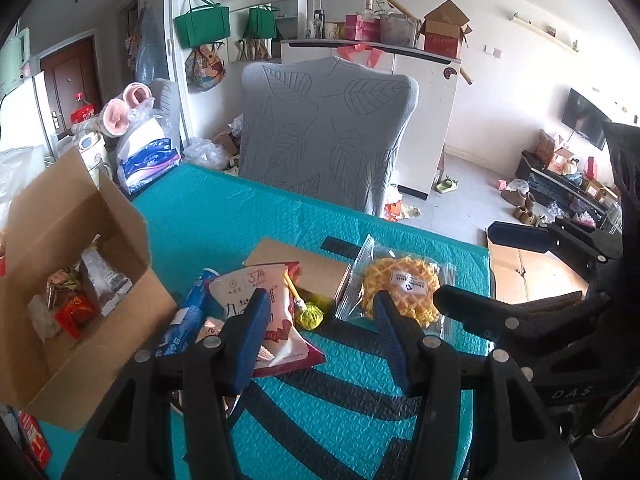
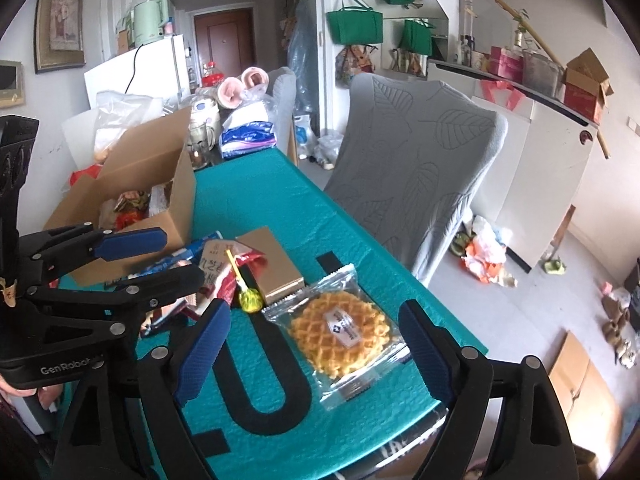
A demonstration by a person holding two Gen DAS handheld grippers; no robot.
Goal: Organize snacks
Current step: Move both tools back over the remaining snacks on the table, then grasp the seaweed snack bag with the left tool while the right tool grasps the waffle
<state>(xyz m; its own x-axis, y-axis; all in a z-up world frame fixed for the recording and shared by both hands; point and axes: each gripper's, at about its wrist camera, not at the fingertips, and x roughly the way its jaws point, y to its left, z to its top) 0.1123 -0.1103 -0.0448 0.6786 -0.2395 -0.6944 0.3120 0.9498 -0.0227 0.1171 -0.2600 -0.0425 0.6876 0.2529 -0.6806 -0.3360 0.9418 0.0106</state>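
Blue-padded and spread wide, the 2 fingers of the left gripper hold nothing. Its left pad covers part of a white snack pouch printed with red characters, and its right pad sits over the near edge of the wrapped waffle. Between the 2 pads and just ahead lies a yellow-green lollipop, its stick angled up to the left. Behind it is a flat brown carton. A blue packet lies left of the pouch, and further left stands an open cardboard box with several wrapped snacks inside.

The right gripper is likewise wide open and empty, its 2 pads flanking the waffle, which lies flat on the teal mat between them. Whether the pads touch the wrapper cannot be told. The lollipop lies ahead and to the left, beside the brown carton. Beyond the mat's far edge stands a grey chair with a leaf pattern.
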